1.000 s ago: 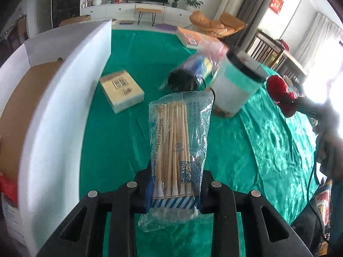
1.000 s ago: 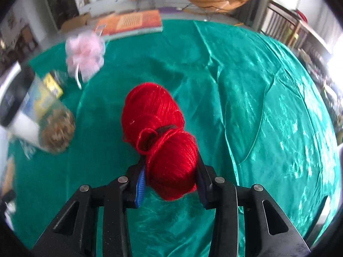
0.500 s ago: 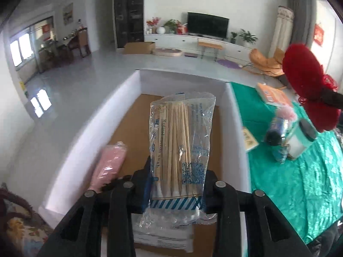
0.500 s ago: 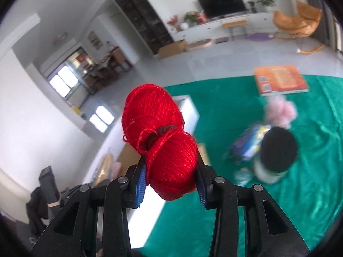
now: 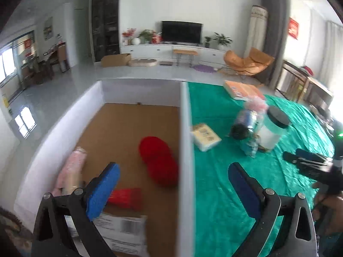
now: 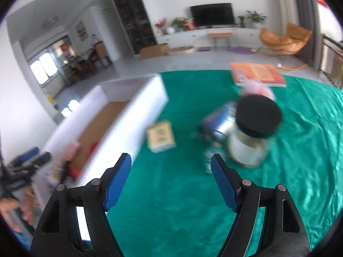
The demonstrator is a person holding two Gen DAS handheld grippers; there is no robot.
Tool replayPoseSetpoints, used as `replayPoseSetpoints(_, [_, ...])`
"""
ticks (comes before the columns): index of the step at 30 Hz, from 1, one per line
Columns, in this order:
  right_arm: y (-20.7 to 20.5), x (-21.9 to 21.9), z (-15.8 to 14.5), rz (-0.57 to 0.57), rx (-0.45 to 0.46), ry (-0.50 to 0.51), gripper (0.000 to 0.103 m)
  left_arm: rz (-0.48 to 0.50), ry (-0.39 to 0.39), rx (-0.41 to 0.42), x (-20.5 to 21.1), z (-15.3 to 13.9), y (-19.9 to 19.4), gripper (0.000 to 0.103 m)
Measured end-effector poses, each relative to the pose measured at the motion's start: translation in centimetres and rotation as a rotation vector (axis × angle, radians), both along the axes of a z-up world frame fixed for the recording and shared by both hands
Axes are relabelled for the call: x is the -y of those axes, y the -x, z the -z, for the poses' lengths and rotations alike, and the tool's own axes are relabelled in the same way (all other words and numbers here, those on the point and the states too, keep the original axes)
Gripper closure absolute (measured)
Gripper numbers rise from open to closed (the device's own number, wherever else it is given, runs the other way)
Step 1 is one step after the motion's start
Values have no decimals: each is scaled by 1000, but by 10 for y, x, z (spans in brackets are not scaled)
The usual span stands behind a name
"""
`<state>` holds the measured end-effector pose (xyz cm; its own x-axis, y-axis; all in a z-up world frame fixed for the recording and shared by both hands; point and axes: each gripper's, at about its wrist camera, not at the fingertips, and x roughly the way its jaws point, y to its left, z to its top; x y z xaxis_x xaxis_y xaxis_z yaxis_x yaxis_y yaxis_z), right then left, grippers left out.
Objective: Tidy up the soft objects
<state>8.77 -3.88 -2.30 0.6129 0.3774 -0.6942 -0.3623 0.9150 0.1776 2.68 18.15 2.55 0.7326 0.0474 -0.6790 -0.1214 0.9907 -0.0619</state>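
Left wrist view: the left gripper [image 5: 173, 172] and right gripper [image 6: 171, 163] have just been opening, nothing between their jaws; red yarn [image 5: 158, 162] lies in the white box [image 5: 184, 128]. Next, approach the pink bow [image 6: 258, 88] low and centred.

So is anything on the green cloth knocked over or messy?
Yes, a little. A see-through bag lies tipped on its side on the green cloth, bunched up against the upright black-lidded jar. It is too blurred to say what is inside. The small tan packet just lies flat, slightly crooked. Nothing looks spilled or broken.
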Motion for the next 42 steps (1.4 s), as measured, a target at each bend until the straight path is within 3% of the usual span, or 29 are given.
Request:
replayPoseSetpoints(2, [-1, 42, 37, 126, -36, 84, 24, 111, 1, -29, 49, 5, -9, 3])
replayPoseSetpoints(5, [2, 88, 70, 276, -65, 176, 24, 237, 15, -96, 107, 38, -30, 3])
replayPoseSetpoints(10, [8, 126, 83, 394, -47, 215, 24, 258, -23, -177, 150, 96, -74, 3])
replayPoseSetpoints(14, [5, 137, 87, 409, -63, 190, 24, 234, -43, -211, 156, 125, -101, 3])
replayPoseSetpoints(18, [4, 138, 88, 413, -73, 170, 22, 218, -61, -207, 156, 136, -111, 1])
replayPoseSetpoints(31, [9, 134, 91, 411, -83, 170, 17, 210, -42, -200, 154, 137, -113, 0])
replayPoseSetpoints(35, [-23, 143, 91, 464, -131, 171, 12, 209, -43, -200, 153, 138, -114, 0])
replayPoseSetpoints(37, [-38, 149, 93, 489, -107, 174, 8, 209, -44, -200, 153, 138, -113, 0])
replayPoseSetpoints(42, [-40, 153, 93, 486, -109, 164, 5, 209, -44, -201, 153, 137, -113, 0])
